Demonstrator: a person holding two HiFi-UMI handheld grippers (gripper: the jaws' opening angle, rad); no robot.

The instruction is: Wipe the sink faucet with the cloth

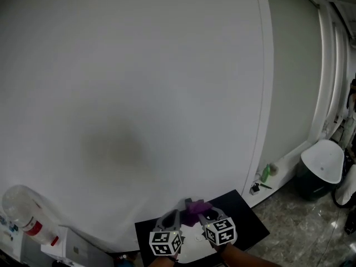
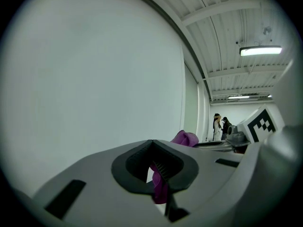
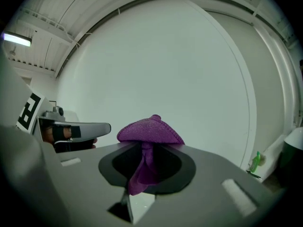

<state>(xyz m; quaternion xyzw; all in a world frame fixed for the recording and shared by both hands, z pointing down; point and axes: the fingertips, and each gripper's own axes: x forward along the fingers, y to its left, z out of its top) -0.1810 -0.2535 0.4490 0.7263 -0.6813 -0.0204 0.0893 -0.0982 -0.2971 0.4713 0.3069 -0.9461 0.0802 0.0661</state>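
Note:
A purple cloth [image 1: 197, 207] is bunched between my two grippers at the bottom of the head view, above a black surface [image 1: 247, 218]. My left gripper [image 1: 173, 216] is shut on a strip of the cloth [image 2: 161, 189], which hangs between its jaws in the left gripper view. The right gripper [image 1: 210, 212] is shut on the cloth [image 3: 149, 131], which mushrooms above its jaws in the right gripper view. Both grippers point up at a plain white wall [image 1: 139, 93]. No faucet shows in any view.
A clear plastic bottle with a red label [image 1: 25, 213] lies at lower left. A white-lidded bin [image 1: 325, 163] and a small green bottle [image 1: 266, 173] stand on the marbled floor at right. Two people [image 2: 219, 126] stand far off.

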